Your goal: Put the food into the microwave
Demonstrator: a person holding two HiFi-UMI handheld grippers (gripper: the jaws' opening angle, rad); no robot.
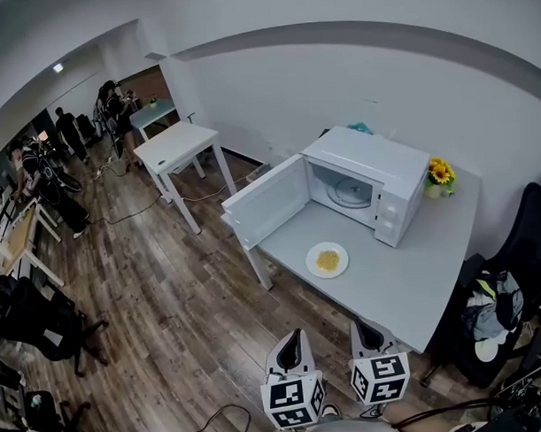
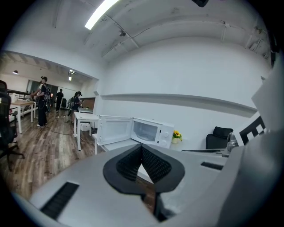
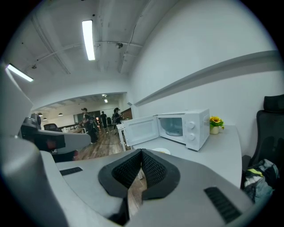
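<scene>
Food (image 1: 327,260) lies on a white plate (image 1: 311,253) near the table's (image 1: 414,276) left edge, just in front of the microwave (image 1: 379,167), whose door (image 1: 268,202) hangs open over that edge. We hold the left gripper (image 1: 294,336) and right gripper (image 1: 366,327) pressed together and empty, short of the near edge. We judge this the approach; next, one gripper must spread, pinch the plate's rim and keep it level.

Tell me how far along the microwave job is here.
Done: the door of the microwave stands open, with no food inside. In hand: nothing; the left gripper and right gripper are both shut and empty, short of the grey table. Left: the plate of food sits on the table in front of the microwave, untouched; it has to be picked up and set inside.
</scene>
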